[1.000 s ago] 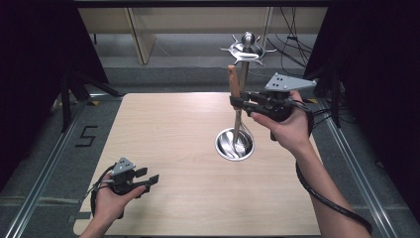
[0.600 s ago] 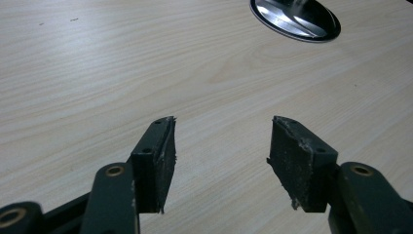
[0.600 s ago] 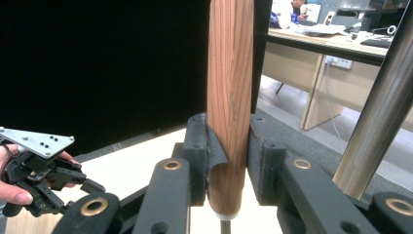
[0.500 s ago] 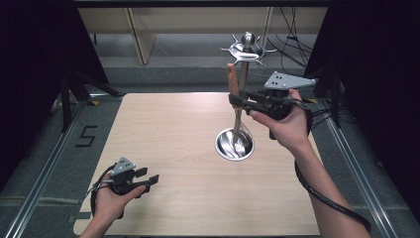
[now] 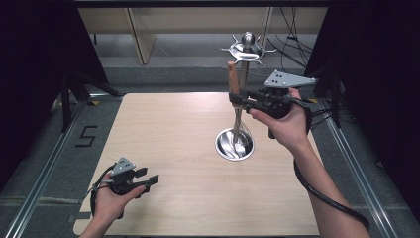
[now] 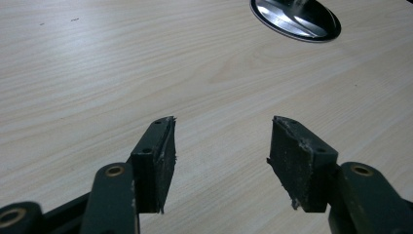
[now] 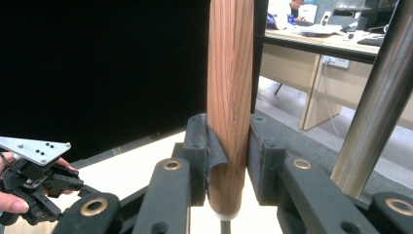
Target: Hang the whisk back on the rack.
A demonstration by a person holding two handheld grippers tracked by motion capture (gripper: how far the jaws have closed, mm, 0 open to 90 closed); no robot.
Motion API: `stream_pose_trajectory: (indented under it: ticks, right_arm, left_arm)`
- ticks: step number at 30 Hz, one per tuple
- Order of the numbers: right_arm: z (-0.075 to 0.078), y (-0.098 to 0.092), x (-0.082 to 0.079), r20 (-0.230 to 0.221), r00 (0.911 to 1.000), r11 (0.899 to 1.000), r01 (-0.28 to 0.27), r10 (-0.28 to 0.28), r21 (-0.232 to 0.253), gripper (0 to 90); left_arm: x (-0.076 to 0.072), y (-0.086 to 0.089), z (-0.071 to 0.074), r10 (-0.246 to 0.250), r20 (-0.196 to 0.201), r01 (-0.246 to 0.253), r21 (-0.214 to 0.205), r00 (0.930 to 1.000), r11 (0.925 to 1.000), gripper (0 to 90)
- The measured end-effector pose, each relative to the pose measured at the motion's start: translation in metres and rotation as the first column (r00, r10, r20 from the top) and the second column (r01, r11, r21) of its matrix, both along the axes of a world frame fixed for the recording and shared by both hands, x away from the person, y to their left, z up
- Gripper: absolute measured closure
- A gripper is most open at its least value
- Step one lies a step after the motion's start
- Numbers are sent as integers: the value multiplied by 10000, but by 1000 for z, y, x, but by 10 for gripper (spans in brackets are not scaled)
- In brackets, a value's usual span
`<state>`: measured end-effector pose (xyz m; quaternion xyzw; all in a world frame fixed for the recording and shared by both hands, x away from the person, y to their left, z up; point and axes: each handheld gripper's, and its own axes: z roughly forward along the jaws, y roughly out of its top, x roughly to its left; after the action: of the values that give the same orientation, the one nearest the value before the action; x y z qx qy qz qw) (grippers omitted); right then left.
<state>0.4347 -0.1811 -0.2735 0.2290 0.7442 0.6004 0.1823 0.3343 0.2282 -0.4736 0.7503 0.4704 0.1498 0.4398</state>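
While R gripper point(image 5: 238, 97) clamps wooden handle point(image 7: 230, 97), L gripper point(image 6: 221, 151) idle.

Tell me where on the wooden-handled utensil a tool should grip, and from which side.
Grip the wooden handle, as the right tool does: it stands upright, straight and round, beside the stand's steel pole. Come in level from the person's side, jaws either side of the wood, probably below its top end. The thin metal shank below looks harder to pinch.
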Motion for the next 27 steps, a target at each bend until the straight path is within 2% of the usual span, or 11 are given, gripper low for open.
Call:
stream_pose_trajectory:
  ticks: [4, 6, 7, 15, 18, 20, 27]
  right_arm:
    - [0, 0, 2, -49, 10000, 10000, 55, -55, -19, 734]
    - [0, 0, 2, -229, 9997, 9999, -29, 32, 137, 734]
    - [0, 0, 2, -276, 9996, 9997, 100, -94, 202, 734]
    - [-1, -2, 7, -285, 9995, 9996, 153, -146, 254, 734]
    - [-1, -3, 8, -453, 9989, 9994, 126, -111, 326, 734]
    - [-2, -3, 10, -389, 9991, 9991, 192, -177, 386, 734]
    - [-3, -7, 13, -689, 9969, 9981, 419, -387, 462, 734]
  left_arm:
    - [0, 0, 0, -26, 20, 26, -57, 10000, 10000, 417]
    - [0, 0, 0, -36, 20, 36, -27, 10000, 10000, 417]
    - [0, 0, 0, -32, 23, 32, -35, 10000, 10000, 417]
    - [0, 1, 0, -104, 126, 104, 41, 9999, 9999, 417]
    - [0, 0, 0, -81, 65, 81, 0, 9999, 10000, 417]
    - [0, 0, 0, 2, 12, -2, -38, 10000, 10000, 417]
    - [0, -1, 0, -23, 42, 24, -101, 10000, 9999, 417]
